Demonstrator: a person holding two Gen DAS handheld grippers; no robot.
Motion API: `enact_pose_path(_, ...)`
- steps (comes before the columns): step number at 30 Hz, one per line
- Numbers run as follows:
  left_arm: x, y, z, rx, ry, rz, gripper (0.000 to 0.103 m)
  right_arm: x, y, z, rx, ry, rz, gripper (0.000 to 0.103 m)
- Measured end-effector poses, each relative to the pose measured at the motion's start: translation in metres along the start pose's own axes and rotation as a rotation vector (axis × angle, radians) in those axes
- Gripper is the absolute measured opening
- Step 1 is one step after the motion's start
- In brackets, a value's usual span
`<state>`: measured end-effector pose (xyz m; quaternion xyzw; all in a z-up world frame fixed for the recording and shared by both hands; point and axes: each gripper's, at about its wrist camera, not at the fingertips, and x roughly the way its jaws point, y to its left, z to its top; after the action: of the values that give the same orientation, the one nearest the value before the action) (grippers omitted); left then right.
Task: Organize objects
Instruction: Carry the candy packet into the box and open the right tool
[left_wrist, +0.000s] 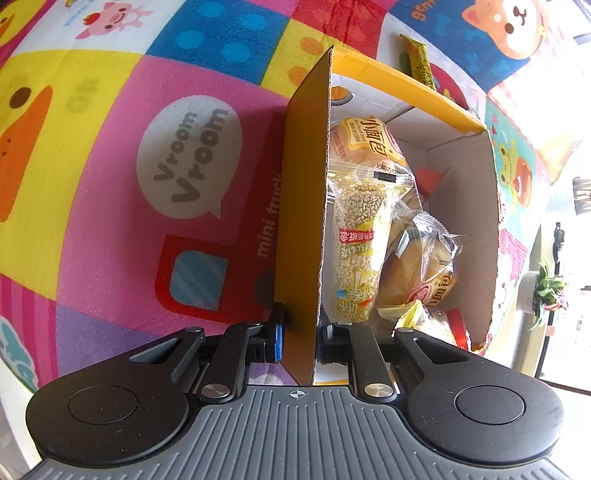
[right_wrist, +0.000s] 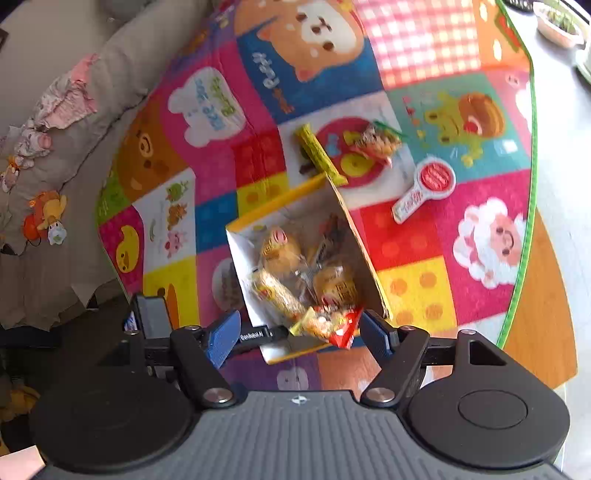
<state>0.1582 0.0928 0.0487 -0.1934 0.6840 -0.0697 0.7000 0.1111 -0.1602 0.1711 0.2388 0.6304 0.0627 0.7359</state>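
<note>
Left gripper: my left gripper (left_wrist: 298, 338) points steeply down and is pinching the near wall of the box (left_wrist: 303, 206), one blue pad outside the wall, the other inside.

Right gripper: my right gripper (right_wrist: 295, 334) also tilts steeply down, above the near edge of the box (right_wrist: 354, 236). Its jaws stand spread, and a red and yellow snack packet (right_wrist: 327, 325) lies between the pads without either pad pressing on it, as far as I can tell. The view is a little blurred there.

Box: a cardboard box, yellow outside and white inside, open at the top, standing on the play mat (left_wrist: 110, 147) near the middle of the mat.

Inside the box: a long clear packet of puffed rice (left_wrist: 356, 251) stands against the wall I am holding. Beside it are two wrapped buns, one (left_wrist: 369, 142) toward the far wall, one (left_wrist: 424, 273) nearer the middle. Small wrappers lie at the near end.

On the mat beyond the box: a thin yellow-green stick packet (right_wrist: 319, 155) lies just past the far corner of the box, a small bag of snacks (right_wrist: 378, 142) near it, and a red and white round-headed tool (right_wrist: 424, 188) farther toward the mat's green edge.
</note>
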Motion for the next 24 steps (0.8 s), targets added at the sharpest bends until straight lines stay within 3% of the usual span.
enact_pose_path(2,0.000,0.000,-0.001,-0.001,-0.003,-0.001,0.017,0.020,-0.007,-0.003,0.016,0.070,-0.010,0.065)
enact_pose_path(3,0.000,0.000,-0.001,-0.003,-0.004,-0.004,0.017,0.033,-0.010,-0.005,0.017,0.114,-0.013,0.055)
enact_pose_path(7,-0.001,0.003,-0.002,-0.018,0.002,0.000,0.017,0.077,-0.021,-0.007,0.077,0.229,-0.003,0.046)
enact_pose_path(10,-0.001,0.000,-0.001,-0.018,0.007,0.013,0.017,0.100,-0.026,-0.003,0.116,0.280,0.001,0.033)
enact_pose_path(18,-0.003,-0.001,-0.001,-0.027,0.015,0.020,0.016,0.099,-0.009,0.036,0.087,0.211,0.036,0.031)
enact_pose_path(24,-0.003,0.001,-0.001,-0.036,0.014,0.011,0.016,0.105,-0.010,0.040,0.026,0.217,-0.028,0.031)
